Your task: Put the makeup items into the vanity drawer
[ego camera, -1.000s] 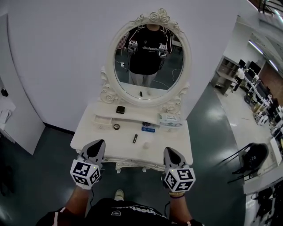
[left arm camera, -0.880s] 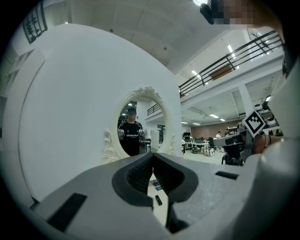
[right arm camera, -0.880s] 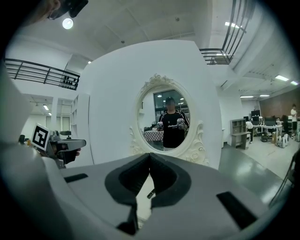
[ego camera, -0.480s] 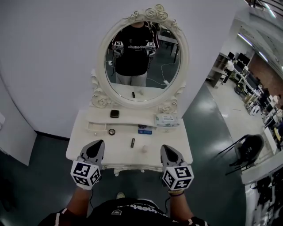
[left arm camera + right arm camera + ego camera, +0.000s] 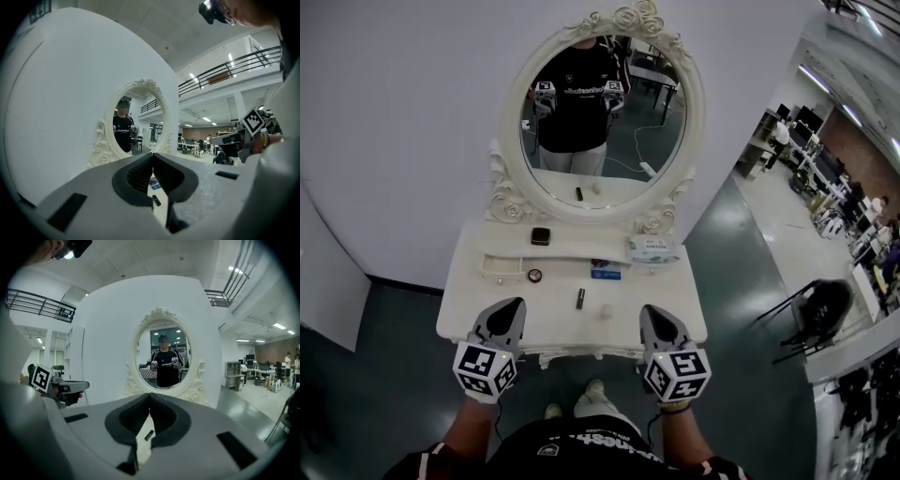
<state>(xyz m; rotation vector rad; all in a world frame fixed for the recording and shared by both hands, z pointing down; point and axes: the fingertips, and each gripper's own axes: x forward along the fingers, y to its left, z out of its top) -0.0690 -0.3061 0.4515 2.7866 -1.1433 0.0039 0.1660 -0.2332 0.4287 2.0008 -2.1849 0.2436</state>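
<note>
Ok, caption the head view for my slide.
Both shut, left claw and right claw face a vanity strewn with makeup.

The person has shifted their footing in front of the vanity table (image 5: 469,314). A second ago only 1 shoe showed below its front edge. Now 2 show, a pale shoe (image 5: 596,401) having come forward beside the first shoe (image 5: 552,411). With that step the body has drawn a little nearer the table, and the left gripper (image 5: 513,304) and right gripper (image 5: 649,310) have come along with it. In the mirror (image 5: 697,112) the reflected figure (image 5: 577,103) has slid from the middle of the glass toward its left side. More of the room behind now shows at the right of the glass.
</note>
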